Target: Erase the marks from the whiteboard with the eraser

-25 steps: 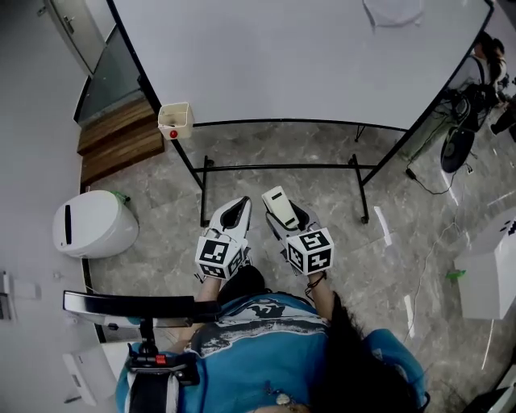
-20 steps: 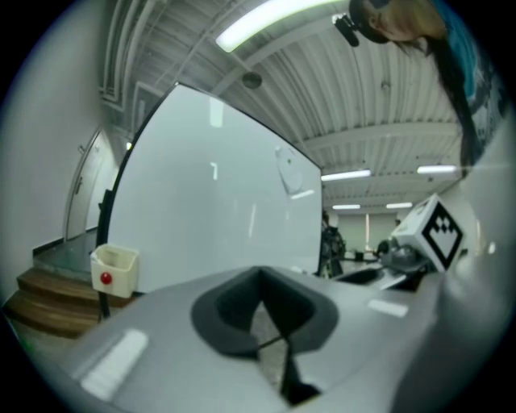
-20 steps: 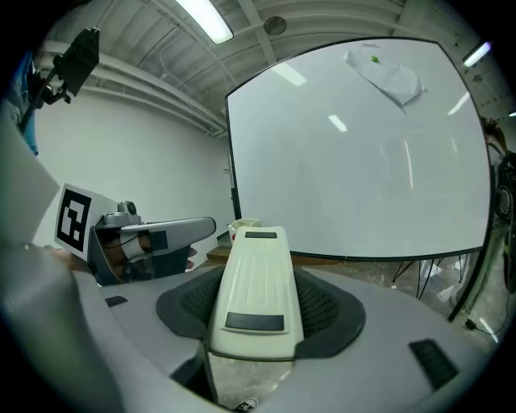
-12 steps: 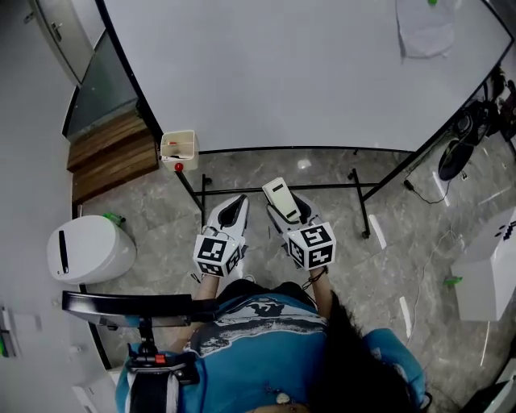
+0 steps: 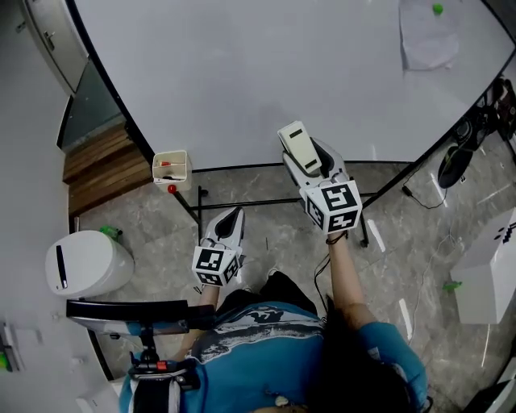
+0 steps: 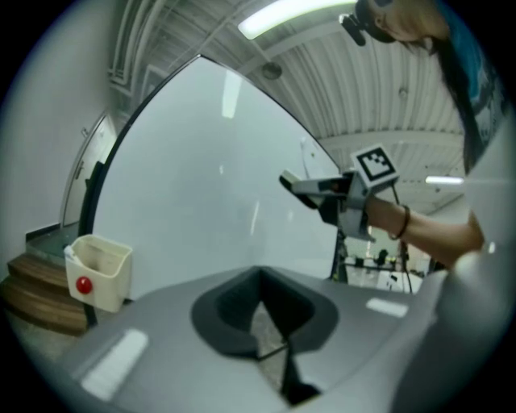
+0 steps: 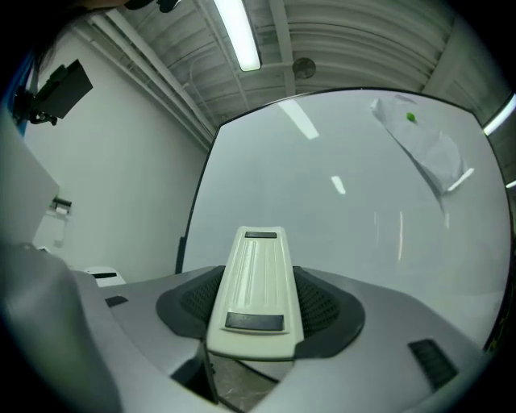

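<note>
The whiteboard [image 5: 266, 73] fills the top of the head view, and its surface looks plain white here. My right gripper [image 5: 309, 158] is shut on the cream eraser [image 5: 299, 148], held up just in front of the board's lower edge. In the right gripper view the eraser [image 7: 256, 294] lies between the dark pads and points at the whiteboard [image 7: 339, 210]. My left gripper [image 5: 230, 218] hangs lower, over the floor, shut with nothing in it. In the left gripper view the right gripper [image 6: 322, 193] shows up and to the right, before the board [image 6: 210, 185].
A small beige holder [image 5: 172, 168] with a red magnet hangs at the board's lower left corner. A sheet of paper [image 5: 427, 40] under a green magnet [image 5: 437, 10] is at the board's top right. The board's black stand [image 5: 274, 202], a white bin [image 5: 85, 262] and wooden steps [image 5: 97, 157] are below.
My right gripper has risen with the eraser from waist height to the board's lower edge. The left gripper stayed low and drew back a little.
</note>
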A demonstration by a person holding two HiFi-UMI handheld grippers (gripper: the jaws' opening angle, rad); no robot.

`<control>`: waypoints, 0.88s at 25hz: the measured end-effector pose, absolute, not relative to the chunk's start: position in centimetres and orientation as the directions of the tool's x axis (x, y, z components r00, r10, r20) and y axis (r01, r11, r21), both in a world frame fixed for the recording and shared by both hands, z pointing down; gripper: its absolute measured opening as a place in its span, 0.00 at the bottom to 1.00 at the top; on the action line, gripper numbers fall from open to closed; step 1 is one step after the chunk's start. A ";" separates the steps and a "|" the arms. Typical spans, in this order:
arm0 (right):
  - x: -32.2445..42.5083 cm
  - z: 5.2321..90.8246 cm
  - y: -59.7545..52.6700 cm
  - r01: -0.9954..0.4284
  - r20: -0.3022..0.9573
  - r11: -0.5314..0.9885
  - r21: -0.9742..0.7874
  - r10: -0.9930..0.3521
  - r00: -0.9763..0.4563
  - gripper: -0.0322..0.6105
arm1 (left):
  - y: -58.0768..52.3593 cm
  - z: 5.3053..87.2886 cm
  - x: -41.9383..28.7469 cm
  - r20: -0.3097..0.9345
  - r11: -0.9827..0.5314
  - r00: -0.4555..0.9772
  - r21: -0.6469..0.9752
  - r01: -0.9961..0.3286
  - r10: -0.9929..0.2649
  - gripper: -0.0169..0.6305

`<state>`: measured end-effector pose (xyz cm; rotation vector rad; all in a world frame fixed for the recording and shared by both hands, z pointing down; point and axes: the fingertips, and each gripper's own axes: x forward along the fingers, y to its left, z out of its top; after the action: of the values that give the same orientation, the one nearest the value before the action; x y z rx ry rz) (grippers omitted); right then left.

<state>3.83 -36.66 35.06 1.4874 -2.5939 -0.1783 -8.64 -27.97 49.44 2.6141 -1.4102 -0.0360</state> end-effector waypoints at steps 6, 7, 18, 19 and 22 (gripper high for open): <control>8.0 24.8 -42.8 -0.870 -0.110 0.395 0.295 -0.891 -0.441 0.46 | -31.2 48.2 -7.6 0.028 -0.497 0.509 0.179 -0.849 -0.860 0.03; 8.7 23.2 -43.6 -0.875 -0.138 0.374 0.307 -0.892 -0.430 0.46 | -31.6 48.0 -7.4 0.023 -0.493 0.505 0.183 -0.851 -0.863 0.03; 18.0 11.2 -48.7 -0.940 -0.351 0.151 0.305 -0.900 -0.259 0.46 | -33.4 48.0 -6.0 0.033 -0.491 0.503 0.172 -0.854 -0.864 0.03; 18.6 10.9 -49.0 -0.945 -0.357 0.137 0.298 -0.902 -0.243 0.46 | -33.5 47.9 -6.2 0.032 -0.487 0.499 0.171 -0.857 -0.866 0.03; 19.3 10.6 -50.2 -0.950 -0.356 0.113 0.289 -0.909 -0.217 0.46 | -33.7 48.0 -7.0 0.033 -0.473 0.485 0.175 -0.863 -0.874 0.03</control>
<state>19.29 -50.15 10.56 2.0191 -2.4084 -0.7496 -6.95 -33.72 48.00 2.5594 -1.5109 -0.0906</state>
